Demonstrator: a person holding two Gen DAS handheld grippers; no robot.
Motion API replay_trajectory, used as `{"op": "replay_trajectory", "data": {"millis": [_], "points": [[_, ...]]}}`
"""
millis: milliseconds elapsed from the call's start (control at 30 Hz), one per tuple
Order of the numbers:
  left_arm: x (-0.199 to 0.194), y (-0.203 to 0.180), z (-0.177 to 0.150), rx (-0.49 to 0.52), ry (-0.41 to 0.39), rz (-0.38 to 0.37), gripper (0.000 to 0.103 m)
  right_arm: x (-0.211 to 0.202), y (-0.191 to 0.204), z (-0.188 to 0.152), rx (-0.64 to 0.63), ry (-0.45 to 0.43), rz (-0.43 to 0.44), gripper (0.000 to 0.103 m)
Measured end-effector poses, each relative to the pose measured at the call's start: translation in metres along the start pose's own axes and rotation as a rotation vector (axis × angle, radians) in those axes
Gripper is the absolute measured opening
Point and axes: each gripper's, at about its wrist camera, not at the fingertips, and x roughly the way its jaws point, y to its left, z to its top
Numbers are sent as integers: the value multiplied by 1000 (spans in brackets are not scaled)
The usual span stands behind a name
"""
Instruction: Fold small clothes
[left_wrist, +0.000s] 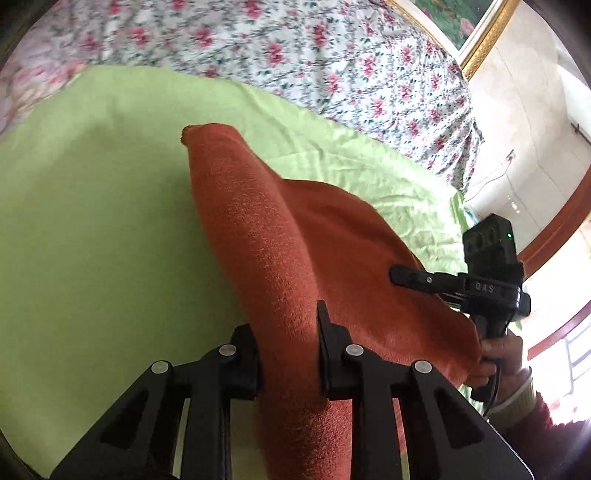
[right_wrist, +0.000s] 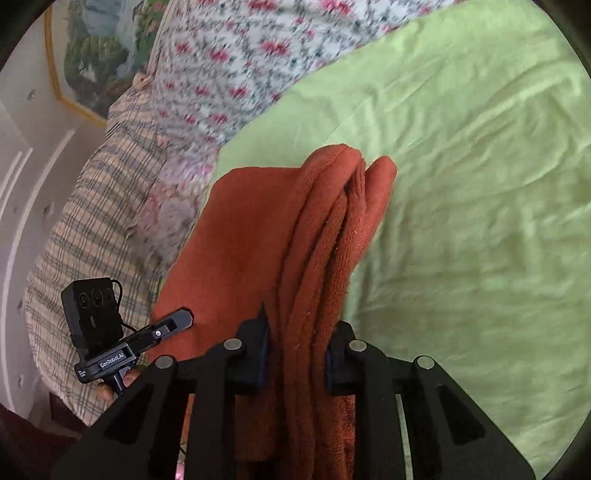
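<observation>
Both claws are gripping the same rust-orange cloth (left_wrist: 280, 236), each clenched on a bunched edge of it. In the left wrist view the left gripper (left_wrist: 288, 354) is pinching a thick fold that runs straight ahead from between its pads and drapes down onto the green sheet (left_wrist: 92, 192) beyond. To its right, the right gripper (left_wrist: 400, 275) is biting the same cloth near its far side, with a hand (left_wrist: 504, 354) wrapped around its handle. In the right wrist view the right gripper (right_wrist: 297, 350) is squeezing several stacked layers, which extend ahead of its pads over the sheet. The left gripper (right_wrist: 181, 319) is sitting off to its left against the cloth, with a flowered quilt (right_wrist: 229, 66) lying farther ahead.
</observation>
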Motion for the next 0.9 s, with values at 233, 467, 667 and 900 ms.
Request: {"op": "replay_trajectory", "data": {"millis": [233,467,667,900], "points": [[10,54,-32,-121,54,-52,43,42,-2,-23,19,96,-81,26],[25,104,23,-212,-4,-60,51,22,14,-21,-18,64,-156,40],[70,132,82,-259,13,-39,20,12,22,-29,-16,41,-181,40],[61,114,129,-142,-64,120,18,0,30,-26,-41,17,-211,40]]}}
